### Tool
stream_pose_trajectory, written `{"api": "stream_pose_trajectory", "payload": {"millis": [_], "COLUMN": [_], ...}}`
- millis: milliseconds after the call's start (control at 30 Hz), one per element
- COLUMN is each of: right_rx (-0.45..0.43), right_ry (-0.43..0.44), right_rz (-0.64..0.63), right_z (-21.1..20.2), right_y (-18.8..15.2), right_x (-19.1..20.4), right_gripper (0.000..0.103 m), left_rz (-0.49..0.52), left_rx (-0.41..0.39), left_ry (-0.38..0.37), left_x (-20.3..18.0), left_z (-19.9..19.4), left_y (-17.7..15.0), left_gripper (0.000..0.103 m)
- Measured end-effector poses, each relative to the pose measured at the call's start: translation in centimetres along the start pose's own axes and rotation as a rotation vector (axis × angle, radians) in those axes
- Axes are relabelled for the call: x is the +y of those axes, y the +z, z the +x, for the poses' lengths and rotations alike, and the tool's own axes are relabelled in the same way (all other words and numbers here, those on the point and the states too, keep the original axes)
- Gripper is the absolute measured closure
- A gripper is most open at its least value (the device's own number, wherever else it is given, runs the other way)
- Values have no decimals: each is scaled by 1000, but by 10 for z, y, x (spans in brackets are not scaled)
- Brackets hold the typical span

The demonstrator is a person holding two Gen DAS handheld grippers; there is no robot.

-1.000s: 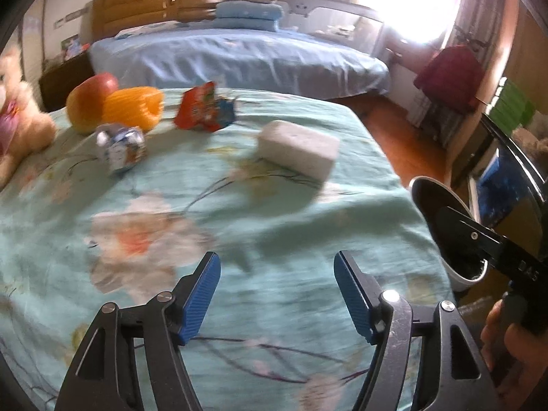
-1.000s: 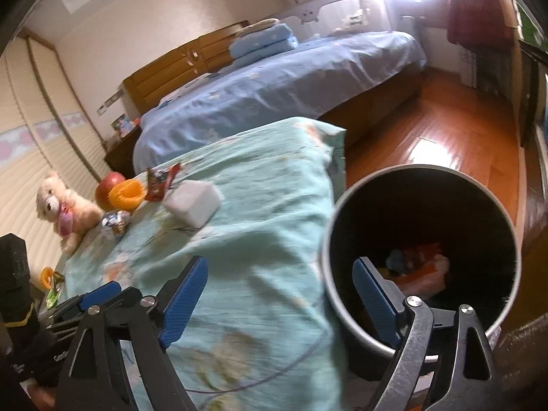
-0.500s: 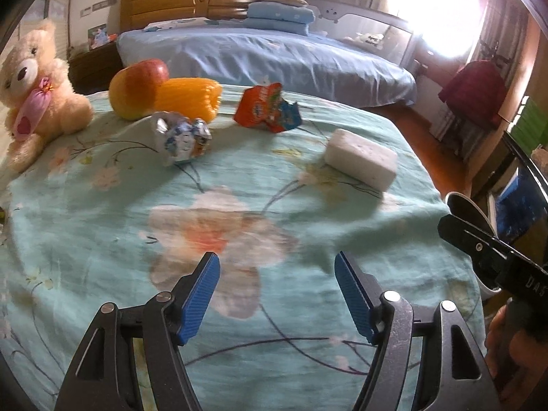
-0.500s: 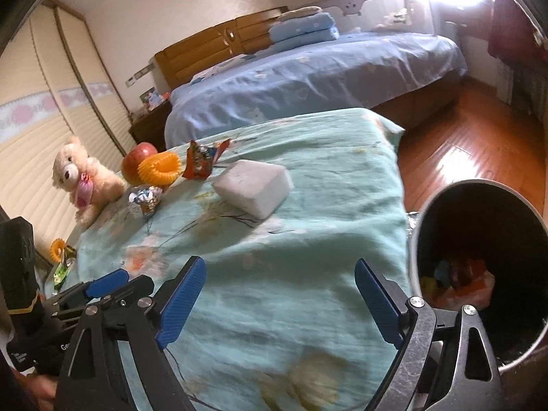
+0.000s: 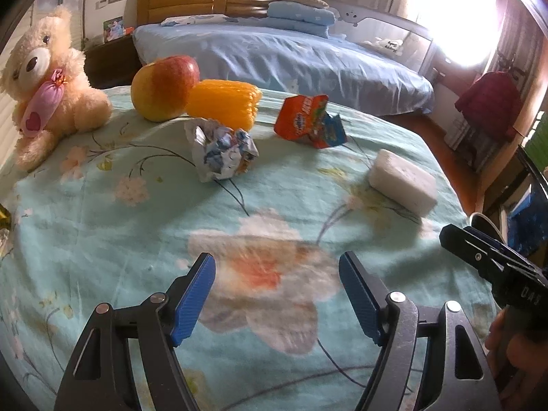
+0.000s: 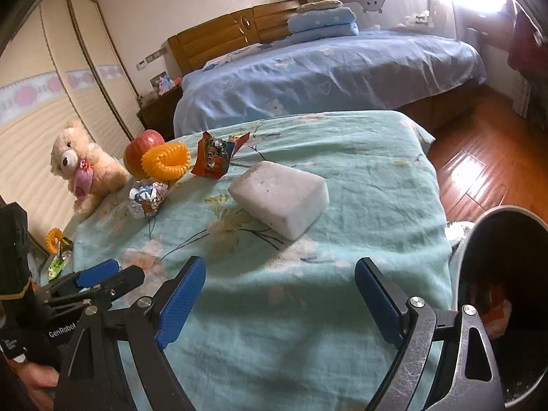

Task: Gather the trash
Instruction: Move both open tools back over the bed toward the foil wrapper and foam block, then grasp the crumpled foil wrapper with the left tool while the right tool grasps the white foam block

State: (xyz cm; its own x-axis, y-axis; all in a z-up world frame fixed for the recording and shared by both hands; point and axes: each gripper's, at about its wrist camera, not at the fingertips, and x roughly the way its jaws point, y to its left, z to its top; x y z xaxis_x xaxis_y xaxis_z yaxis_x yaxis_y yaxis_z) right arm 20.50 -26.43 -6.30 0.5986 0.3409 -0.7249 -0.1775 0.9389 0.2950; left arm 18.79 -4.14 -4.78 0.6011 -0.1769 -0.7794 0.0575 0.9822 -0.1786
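Low in both frames, my left gripper [image 5: 276,294] and right gripper [image 6: 280,299] hang spread wide, holding nothing. Trash waits mid-frame: the crumpled wrapper [image 5: 221,154] and the red snack packet [image 5: 308,121], with the bin [image 6: 507,294] at the right edge. Apple [image 5: 164,87] and orange toy [image 5: 222,104] sit just behind the wrapper; a careless reach could nudge or grab them instead, I reckon.
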Motion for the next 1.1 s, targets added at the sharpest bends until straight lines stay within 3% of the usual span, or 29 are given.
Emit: {"api": "stream_pose_trajectory", "payload": {"millis": [600, 933, 967, 1000, 1100], "right_rx": [38, 79, 83, 82, 75], "right_ry": [-39, -44, -52, -59, -52], "right_rz": [-86, -100, -104, -108, -122], "right_z": [44, 62, 64, 64, 64], "right_y": [34, 41, 41, 41, 40], "right_x": [-2, -4, -3, -2, 2], "right_gripper": [13, 14, 16, 23, 35], "left_rz": [-19, -14, -16, -17, -26], "left_rx": [-5, -17, -16, -5, 5], "left_ry": [94, 101, 99, 85, 62], "left_x": [27, 27, 27, 28, 31], "left_z": [48, 73, 75, 79, 83], "left_y": [53, 67, 67, 66, 66], "left_gripper": [28, 32, 40, 56, 68]}}
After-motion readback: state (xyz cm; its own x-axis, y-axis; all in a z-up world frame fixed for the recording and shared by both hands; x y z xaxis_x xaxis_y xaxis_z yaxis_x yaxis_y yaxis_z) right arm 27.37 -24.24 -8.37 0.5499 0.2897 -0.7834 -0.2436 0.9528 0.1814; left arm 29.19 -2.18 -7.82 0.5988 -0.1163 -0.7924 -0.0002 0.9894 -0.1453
